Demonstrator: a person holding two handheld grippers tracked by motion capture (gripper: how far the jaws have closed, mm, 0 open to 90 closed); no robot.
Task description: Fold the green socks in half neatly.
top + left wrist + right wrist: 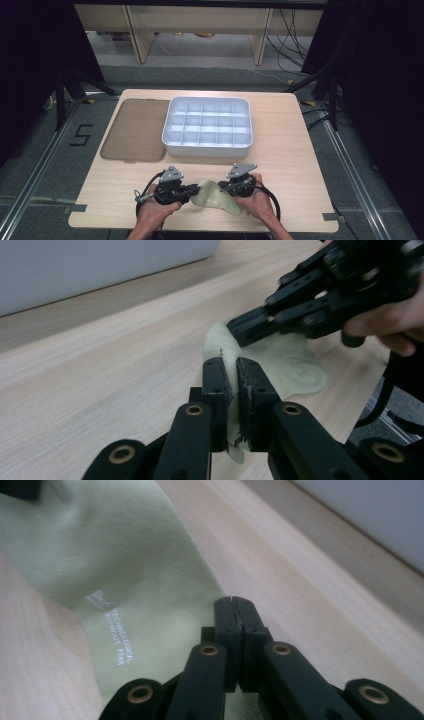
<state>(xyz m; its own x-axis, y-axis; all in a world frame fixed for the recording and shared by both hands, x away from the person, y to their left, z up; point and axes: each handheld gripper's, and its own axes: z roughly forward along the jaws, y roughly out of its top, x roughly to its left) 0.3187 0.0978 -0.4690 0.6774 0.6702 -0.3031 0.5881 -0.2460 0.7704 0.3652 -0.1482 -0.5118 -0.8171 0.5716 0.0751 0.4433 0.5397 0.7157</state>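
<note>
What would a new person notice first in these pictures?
Probably the pale green cloth at the near edge of the table, pinched by the left gripper and the right gripper. Next is the white tray with many small compartments at the middle, with a brown lid flat on its left.

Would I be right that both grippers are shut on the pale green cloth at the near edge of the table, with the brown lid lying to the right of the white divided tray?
Not quite. In the high view the brown lid lies to the left of the white divided tray, not the right. The rest stands: the left gripper and the right gripper are both shut on the pale green cloth near the table edge.
</note>
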